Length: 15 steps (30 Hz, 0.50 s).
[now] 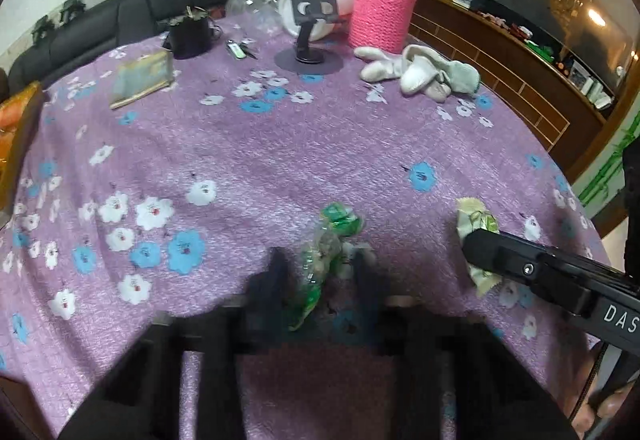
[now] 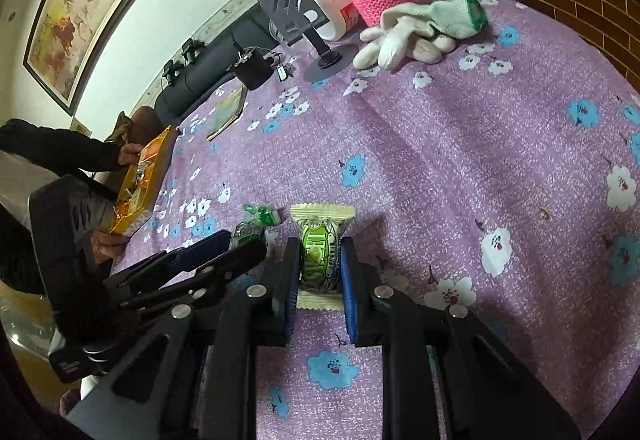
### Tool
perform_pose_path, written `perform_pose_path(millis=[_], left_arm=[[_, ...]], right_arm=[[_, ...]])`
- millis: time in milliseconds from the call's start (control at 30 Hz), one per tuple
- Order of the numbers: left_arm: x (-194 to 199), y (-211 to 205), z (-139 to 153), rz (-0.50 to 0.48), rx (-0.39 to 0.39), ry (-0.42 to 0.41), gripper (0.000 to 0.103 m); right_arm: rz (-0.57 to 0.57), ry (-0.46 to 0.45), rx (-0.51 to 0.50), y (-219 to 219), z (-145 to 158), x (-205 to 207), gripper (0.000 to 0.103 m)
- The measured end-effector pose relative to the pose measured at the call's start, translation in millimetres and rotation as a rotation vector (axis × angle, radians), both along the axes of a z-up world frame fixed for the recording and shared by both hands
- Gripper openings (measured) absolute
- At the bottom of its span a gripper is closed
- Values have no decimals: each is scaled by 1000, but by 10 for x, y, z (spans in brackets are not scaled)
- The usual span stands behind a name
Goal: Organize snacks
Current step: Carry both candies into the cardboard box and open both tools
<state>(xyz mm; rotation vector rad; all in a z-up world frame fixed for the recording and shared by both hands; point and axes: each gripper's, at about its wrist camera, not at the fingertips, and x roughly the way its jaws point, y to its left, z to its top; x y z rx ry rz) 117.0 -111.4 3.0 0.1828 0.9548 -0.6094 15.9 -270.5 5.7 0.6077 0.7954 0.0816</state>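
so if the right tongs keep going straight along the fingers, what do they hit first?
Nothing new right away: the right tongs are already closed on the cream-and-green snack packet. Beyond its far end lies bare purple floral tablecloth; the white gloves sit farther off and rightward, though depth is unclear.

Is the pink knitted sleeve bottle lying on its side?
No, the pink knitted sleeve bottle stands upright at the far edge of the floral tablecloth, beside the white gloves.
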Motion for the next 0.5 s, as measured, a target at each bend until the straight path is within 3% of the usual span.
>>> perform_pose_path(millis=[133, 500], left_arm=[[-78, 53, 54, 4, 6, -23, 18], [-706, 783, 479, 99, -137, -48, 18]], right_arm=[[-3, 0, -12, 14, -3, -3, 20], [41, -38, -73, 185, 59, -26, 20]])
